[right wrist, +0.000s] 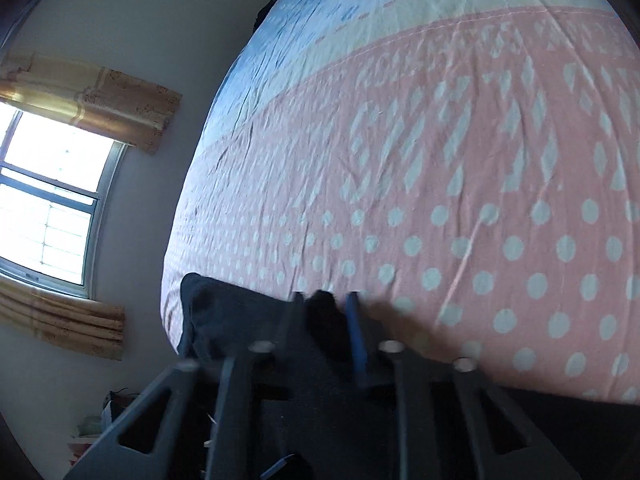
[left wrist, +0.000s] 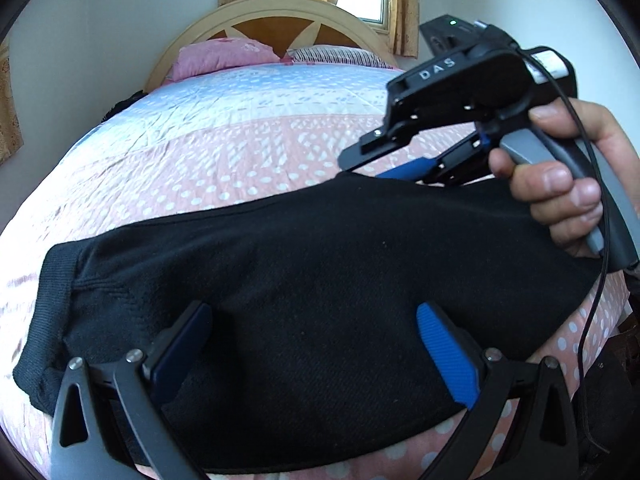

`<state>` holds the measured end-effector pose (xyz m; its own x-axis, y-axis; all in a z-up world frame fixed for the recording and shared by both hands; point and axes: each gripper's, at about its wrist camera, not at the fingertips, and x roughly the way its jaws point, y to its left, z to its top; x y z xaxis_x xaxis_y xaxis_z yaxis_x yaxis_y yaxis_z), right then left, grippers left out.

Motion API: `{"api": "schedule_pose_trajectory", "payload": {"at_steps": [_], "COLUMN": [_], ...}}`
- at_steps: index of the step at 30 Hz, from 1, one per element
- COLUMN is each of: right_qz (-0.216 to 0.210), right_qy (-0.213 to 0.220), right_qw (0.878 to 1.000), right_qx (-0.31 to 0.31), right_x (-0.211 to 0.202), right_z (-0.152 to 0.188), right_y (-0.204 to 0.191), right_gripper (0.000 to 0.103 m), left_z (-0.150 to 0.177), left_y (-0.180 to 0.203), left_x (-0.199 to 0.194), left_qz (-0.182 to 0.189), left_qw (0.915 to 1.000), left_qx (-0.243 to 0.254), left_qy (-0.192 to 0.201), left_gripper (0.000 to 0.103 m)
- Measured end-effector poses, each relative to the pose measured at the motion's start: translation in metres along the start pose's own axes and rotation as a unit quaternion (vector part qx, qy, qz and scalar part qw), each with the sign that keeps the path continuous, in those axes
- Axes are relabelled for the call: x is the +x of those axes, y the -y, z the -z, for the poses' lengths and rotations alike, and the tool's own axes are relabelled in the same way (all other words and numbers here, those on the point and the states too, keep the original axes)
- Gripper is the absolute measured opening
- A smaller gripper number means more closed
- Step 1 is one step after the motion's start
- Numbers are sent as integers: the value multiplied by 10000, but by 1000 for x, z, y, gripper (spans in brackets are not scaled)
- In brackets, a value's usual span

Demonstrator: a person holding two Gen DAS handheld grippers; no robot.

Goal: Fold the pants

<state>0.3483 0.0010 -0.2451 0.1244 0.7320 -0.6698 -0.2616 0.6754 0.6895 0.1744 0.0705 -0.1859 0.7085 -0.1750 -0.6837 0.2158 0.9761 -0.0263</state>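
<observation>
Black pants point(left wrist: 320, 260) lie stretched across the bed, their ribbed band at the left end. My left gripper point(left wrist: 316, 348) hovers over the near part with both blue pads point(left wrist: 446, 356) spread wide; it is open and the cloth lies under the gap. A hand point(left wrist: 568, 184) holds my right gripper point(left wrist: 360, 168) at the pants' far right edge. In the blurred right wrist view, the right gripper point(right wrist: 326, 308) has its fingers close together with a fold of the black pants point(right wrist: 224, 312) pinched between them.
The bed wears a pink and blue dotted quilt point(left wrist: 240, 140) point(right wrist: 440, 160). A pink pillow point(left wrist: 224, 56) and a striped pillow point(left wrist: 340, 56) lean on the wooden headboard point(left wrist: 276, 20). A curtained window point(right wrist: 48, 200) lies past the bed's left side. A black cable point(left wrist: 592, 280) hangs from the right gripper.
</observation>
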Motion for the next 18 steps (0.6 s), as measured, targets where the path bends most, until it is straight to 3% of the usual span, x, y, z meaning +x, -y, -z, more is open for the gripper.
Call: {"api": "schedule_pose_trajectory", "payload": {"at_steps": [5, 8, 13, 18], "right_qz": [148, 306, 774, 455], "right_qy": [352, 618, 391, 464], "right_qw": [9982, 9968, 9962, 9978], "right_qx": [-467, -408, -130, -97], "right_x": [-10, -18, 6, -2], "right_z": [10, 3, -6, -3], "right_y": [-36, -33, -3, 8], "right_gripper": [3, 2, 1, 3], "left_z": [3, 7, 12, 16], "left_y": [-2, -2, -1, -2], "left_x": [-5, -8, -10, -12], "left_qz": [12, 8, -8, 12], "left_qw": [10000, 10000, 9999, 9998], "left_qx": [3, -2, -3, 2], "left_qy": [49, 93, 170, 187], "left_gripper": [103, 103, 103, 103]}}
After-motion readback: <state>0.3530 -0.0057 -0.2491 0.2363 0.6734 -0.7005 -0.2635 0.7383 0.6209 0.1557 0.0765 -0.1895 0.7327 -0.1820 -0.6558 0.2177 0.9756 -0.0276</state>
